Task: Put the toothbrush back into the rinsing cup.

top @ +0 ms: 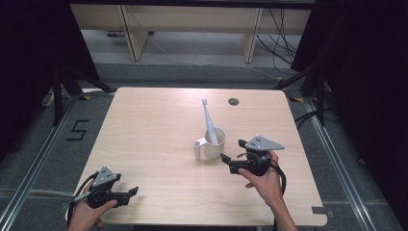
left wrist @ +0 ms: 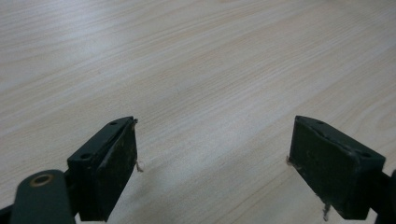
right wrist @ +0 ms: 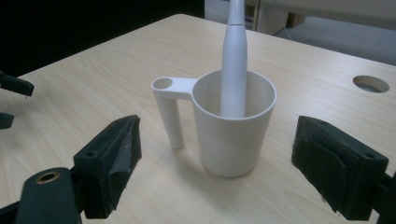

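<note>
We held the right tongs (right wrist: 217, 154) spread wide, just short of the white plastic cup with a hollow tube handle (right wrist: 233, 126), which stood upright near the middle of the pale wooden tabletop (top: 154, 125). A white electric toothbrush (right wrist: 233, 70) leaned inside it. Our left tongs (left wrist: 212, 163) gaped apart over bare wood at the near left corner, well apart from the cup.

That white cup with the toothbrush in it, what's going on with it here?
A person holds a two-jaw gripper in each hand at a wooden table. The right gripper faces the white cup, jaws open and apart from it on either side. A white toothbrush stands leaning inside the cup. The left gripper rests open near the table's front edge, holding nothing.
</note>
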A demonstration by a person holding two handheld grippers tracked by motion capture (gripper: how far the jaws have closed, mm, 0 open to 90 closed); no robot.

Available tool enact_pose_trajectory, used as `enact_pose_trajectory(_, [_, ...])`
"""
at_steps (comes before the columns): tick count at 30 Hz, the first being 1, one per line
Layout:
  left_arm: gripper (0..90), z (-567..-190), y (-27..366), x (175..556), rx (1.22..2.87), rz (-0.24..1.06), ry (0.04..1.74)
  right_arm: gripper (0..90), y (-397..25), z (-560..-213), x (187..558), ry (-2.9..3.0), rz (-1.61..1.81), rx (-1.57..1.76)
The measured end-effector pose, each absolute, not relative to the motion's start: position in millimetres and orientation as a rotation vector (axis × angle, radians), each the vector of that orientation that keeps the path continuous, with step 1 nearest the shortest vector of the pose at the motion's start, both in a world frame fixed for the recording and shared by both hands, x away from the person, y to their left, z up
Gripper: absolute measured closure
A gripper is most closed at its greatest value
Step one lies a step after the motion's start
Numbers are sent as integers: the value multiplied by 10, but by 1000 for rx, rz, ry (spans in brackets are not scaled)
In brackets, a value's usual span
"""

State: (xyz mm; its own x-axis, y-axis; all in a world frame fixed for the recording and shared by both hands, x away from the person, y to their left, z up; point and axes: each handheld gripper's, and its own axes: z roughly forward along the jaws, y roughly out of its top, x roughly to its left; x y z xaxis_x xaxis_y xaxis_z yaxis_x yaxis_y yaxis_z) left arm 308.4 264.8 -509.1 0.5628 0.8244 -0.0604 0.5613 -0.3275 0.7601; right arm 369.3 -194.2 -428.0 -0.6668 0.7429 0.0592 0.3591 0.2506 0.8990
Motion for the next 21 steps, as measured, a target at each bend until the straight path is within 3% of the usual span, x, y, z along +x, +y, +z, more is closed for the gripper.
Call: enact_pose_trajectory(21, [148,-5092,2641,3079,2022,439,1116,164,-2064,-4465,3474,2202,1362,1042])
